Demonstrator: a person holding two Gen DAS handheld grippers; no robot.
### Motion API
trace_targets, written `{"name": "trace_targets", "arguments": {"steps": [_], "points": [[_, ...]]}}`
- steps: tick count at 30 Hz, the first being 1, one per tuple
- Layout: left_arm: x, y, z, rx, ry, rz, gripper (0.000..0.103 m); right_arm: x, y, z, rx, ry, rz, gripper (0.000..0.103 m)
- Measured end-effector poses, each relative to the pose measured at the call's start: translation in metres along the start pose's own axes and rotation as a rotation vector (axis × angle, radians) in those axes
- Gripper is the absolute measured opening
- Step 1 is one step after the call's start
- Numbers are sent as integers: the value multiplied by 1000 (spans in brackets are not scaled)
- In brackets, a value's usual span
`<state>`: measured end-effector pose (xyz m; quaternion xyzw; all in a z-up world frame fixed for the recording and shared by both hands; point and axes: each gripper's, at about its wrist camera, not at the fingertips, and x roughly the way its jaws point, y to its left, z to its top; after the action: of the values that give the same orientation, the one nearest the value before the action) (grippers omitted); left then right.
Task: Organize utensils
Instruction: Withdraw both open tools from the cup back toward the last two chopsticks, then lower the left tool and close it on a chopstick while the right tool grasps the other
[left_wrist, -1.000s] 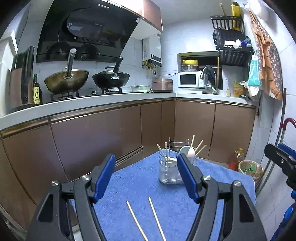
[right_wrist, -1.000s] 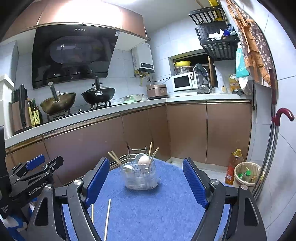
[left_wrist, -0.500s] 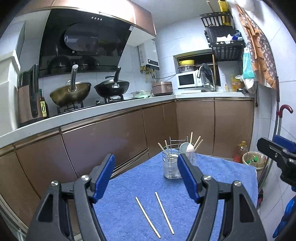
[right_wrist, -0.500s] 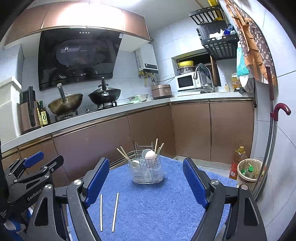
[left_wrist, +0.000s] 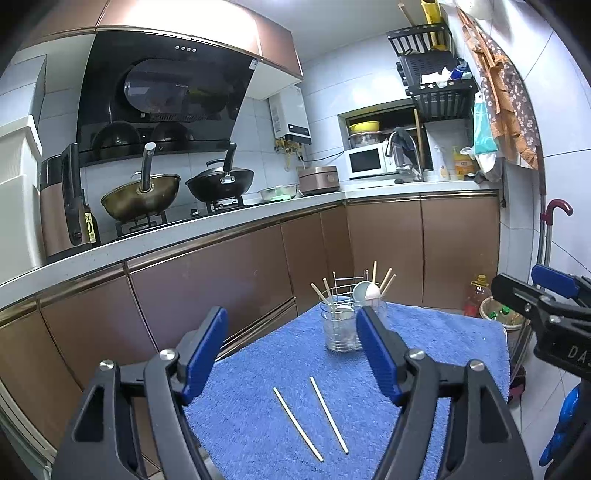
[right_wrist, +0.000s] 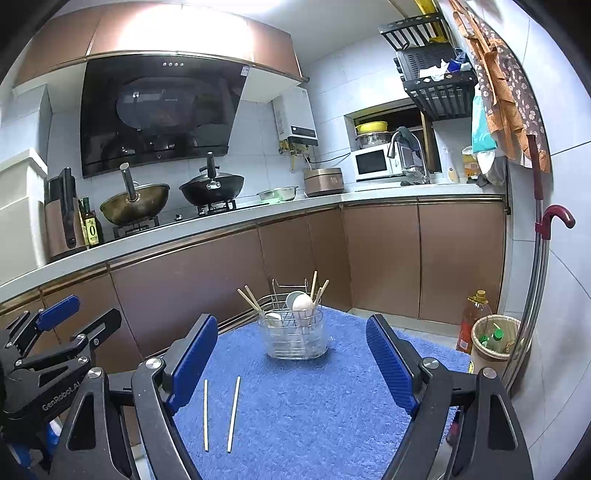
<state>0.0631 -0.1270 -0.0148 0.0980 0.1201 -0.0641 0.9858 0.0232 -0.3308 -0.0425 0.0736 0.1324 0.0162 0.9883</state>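
Nothing's blocking you: just the clear utensil holder (right_wrist: 297, 338) at the far end of the blue towel (right_wrist: 314, 406). Two pale chopsticks (right_wrist: 221, 415) lie near-left, apart. Your left gripper (left_wrist: 291, 350) and right gripper (right_wrist: 291, 358) both gape wide, empty.

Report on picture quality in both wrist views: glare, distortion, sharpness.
Left wrist view: ceiling light blows out the upper cabinet; fisheye bends the countertop into an arc; corners vignette black; the two loose chopsticks read sharp, left gripper open. Right wrist view: same glare above the range hood, whose glass mirrors the woks; chopsticks and utensil holder crisp, right gripper open.
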Motion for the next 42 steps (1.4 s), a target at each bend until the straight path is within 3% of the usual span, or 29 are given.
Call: {"name": "trace_targets", "arguments": {"steps": [10,28,42], "points": [[7,-5,-5,9,19,-13,71,12,1,-7,-11,40,-5,81],[82,3,-40,13,253,-76,71,85,2,-39,-41,222,-14,81],[150,25,-71,-22,385,-43,71,164,19,-71,-99,387,38,81]]}}
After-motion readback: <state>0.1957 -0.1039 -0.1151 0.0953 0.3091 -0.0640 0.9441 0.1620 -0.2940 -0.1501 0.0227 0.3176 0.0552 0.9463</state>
